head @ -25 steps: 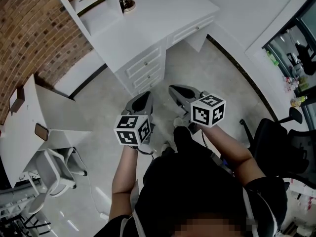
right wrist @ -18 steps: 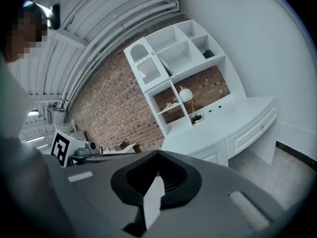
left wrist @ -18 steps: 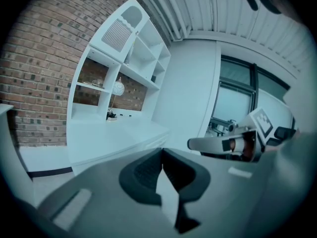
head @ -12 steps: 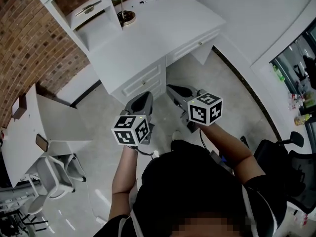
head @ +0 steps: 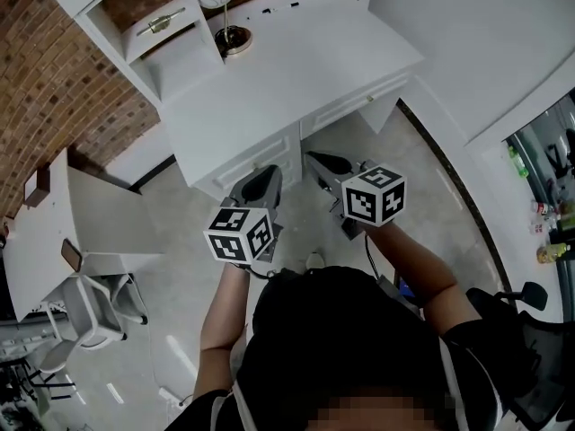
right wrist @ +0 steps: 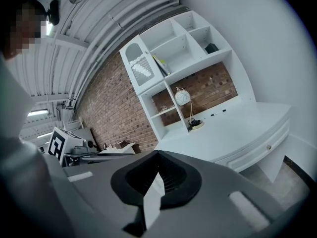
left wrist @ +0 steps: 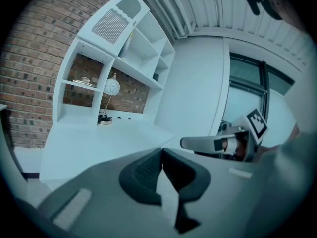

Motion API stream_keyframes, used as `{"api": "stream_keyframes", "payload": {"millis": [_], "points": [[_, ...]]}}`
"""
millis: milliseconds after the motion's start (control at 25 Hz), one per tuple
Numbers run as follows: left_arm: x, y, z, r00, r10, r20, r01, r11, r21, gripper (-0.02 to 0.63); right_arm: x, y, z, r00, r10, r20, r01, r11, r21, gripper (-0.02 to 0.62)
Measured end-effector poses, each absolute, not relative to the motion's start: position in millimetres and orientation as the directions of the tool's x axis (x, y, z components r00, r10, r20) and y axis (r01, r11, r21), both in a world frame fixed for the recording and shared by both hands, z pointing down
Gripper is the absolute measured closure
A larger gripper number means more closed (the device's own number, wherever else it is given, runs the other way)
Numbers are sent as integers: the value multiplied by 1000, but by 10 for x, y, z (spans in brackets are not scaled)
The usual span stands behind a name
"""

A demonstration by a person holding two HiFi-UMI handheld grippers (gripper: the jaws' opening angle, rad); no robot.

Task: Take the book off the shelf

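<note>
Two grippers in the head view, left gripper (head: 264,174) and right gripper (head: 321,160) side by side, near the white desk (head: 296,70). Left gripper view: jaws pressed together, empty, facing the shelf unit (left wrist: 111,26). Right gripper view: jaws likewise pressed together, empty; book (right wrist: 159,64) leaning in an upper shelf compartment, well apart from both.

in my head view the shelf unit (head: 166,36) runs off the top edge, so its upper compartments are cut away. in my right gripper view a thin leaning thing (right wrist: 159,64) in an upper compartment is too small to name, likewise the dark lump (right wrist: 212,47) further right. the low object (left wrist: 84,81) on a shelf board in my left gripper view is too small to tell.
</note>
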State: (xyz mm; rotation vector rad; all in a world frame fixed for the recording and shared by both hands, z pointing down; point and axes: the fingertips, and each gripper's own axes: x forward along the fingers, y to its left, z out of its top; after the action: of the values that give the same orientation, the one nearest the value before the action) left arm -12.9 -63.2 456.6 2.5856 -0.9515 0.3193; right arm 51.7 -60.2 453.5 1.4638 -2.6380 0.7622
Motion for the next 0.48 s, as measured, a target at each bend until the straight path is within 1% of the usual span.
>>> {"api": "stream_keyframes", "payload": {"millis": [160,480], "points": [[-50,-685,4604,728,-583,361,-678,-690,254,598,629,-713,4521,-578,-777,249,-792,459,-403,600],[66,-802,4549,722,-592,357,-686,-681,256,598,738,-793,4503,-583,-773,250,-791,470,-391,600]]}}
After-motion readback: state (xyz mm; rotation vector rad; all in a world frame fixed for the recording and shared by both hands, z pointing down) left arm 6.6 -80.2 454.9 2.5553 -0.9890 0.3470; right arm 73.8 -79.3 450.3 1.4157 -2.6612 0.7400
